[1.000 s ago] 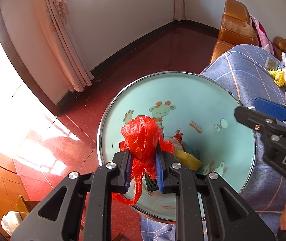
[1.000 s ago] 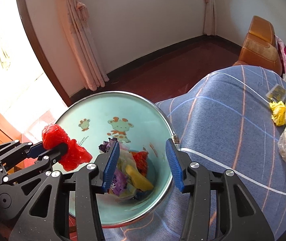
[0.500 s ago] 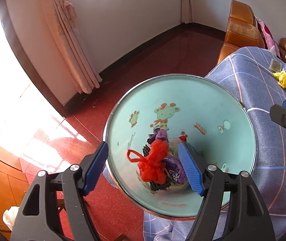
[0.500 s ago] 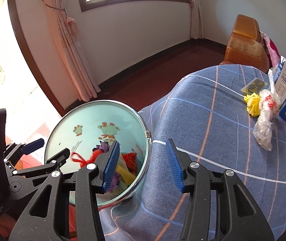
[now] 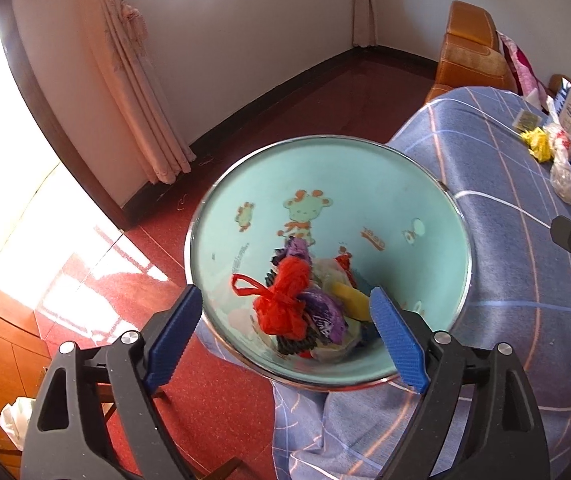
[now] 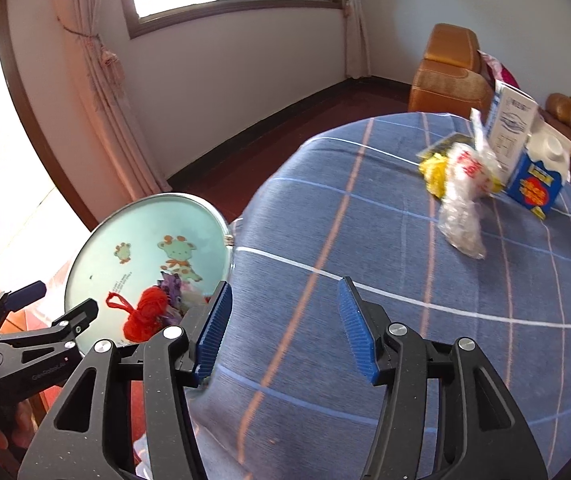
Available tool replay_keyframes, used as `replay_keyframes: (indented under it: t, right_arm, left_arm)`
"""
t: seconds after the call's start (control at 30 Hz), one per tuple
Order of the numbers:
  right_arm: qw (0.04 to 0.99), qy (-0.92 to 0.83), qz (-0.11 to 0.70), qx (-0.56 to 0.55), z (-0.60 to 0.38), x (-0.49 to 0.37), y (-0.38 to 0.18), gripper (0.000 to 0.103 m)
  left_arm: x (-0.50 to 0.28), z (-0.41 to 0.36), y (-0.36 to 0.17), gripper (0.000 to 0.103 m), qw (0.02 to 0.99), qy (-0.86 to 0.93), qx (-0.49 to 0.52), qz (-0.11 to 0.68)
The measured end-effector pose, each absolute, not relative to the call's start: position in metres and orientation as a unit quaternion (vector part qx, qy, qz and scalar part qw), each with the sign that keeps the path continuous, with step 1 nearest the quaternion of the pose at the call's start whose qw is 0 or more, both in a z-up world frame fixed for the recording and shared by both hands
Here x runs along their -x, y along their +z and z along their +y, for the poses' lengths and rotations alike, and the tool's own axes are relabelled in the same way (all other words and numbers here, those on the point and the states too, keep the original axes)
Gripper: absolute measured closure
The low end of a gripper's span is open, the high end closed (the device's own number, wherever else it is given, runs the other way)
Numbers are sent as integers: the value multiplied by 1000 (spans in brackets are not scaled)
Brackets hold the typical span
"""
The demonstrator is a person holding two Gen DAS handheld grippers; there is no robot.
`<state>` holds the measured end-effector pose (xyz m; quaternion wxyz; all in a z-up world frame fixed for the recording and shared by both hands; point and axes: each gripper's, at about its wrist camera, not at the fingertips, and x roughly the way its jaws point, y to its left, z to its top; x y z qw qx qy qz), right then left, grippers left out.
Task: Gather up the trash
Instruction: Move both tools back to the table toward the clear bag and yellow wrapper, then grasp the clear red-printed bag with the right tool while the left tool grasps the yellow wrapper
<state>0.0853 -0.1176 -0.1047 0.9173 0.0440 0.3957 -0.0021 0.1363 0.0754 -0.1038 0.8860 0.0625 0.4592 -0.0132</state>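
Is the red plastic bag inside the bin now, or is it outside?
Inside. The red plastic bag lies on the other trash in the bin. The left tongs have just opened and hold nothing.

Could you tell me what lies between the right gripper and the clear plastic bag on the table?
Only bare blue checked tablecloth lies between the open right gripper and the clear plastic bag, as the right wrist view shows.

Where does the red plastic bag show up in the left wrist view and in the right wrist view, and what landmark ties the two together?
Left wrist view: the red plastic bag lies low centre, on the trash pile inside the bin.
Right wrist view: the red plastic bag sits lower left, inside the same bin.
Shared landmark: the giraffe print on the bin's mint green inner wall, above the bag in both.
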Motion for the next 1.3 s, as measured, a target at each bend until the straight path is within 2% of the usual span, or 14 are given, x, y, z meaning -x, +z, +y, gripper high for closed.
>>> replay_keyframes:
  t: [0.43,0.7,0.73,0.9,0.97,1.0,1.03,1.13,1.3]
  right_arm:
    - [914,-90,388,-78,-216,-71,-108,48]
    - [907,-106,387,-127,-267,-127,-99,46]
    - [906,-103,388,-133,-270,-136,-100,43]
    - [893,-89,415,-148,-278,-173,-116,43]
    - [890,-73,420,-159,-279,-178,-123,53]
    - [890,-62,423,-161,-281,-179,-126,69]
    - [889,-54,424,-162,-282,-177,-127,75]
    - [892,-40,418,-166,-287,-165,-122,82]
    - [900,-33,407,-155,-313,-125,-102,83]
  left_arm:
    - [-129,12,-106,19,880,-61,-118,457]
    - [-151,-10,-93,19,881,-69,-135,447]
    - [-154,-13,-92,19,881,-69,-136,447]
    - [-171,-29,-85,19,880,-80,-141,445]
    - [-177,-37,-84,19,880,-85,-148,443]
    - [-180,-43,-83,19,880,-88,-153,442]
    - [-183,-48,-82,19,879,-92,-156,441]
    - [-193,-66,-80,19,877,-108,-159,439]
    - [-205,-113,-73,19,876,-156,-168,424]
